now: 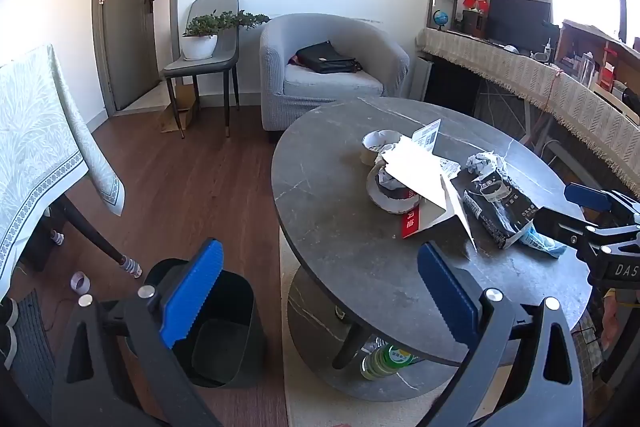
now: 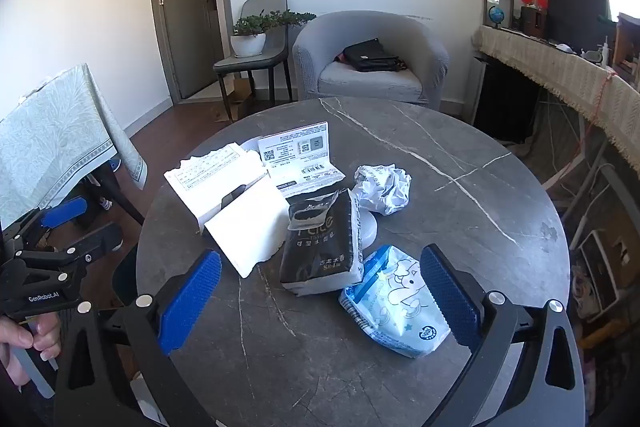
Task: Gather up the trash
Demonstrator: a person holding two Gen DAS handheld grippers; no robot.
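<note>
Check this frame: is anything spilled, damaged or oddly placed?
Nothing looks spilled. The round table carries loose litter: a crumpled paper ball, a torn white box, a black tissue pack and a blue wipes pack. A tape roll lies on the floor.

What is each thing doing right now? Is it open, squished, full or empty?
Left gripper: jaws wide open, holding nothing.
Right gripper: jaws wide open, holding nothing.
Trash bin: on the floor, open top, looks empty.
Paper ball: crumpled, on the table.
Black tissue pack: lying flat, top torn open.
Blue wipes pack: lying flat on the table.
White cardboard box: opened, flaps spread.
Door: shut.
</note>
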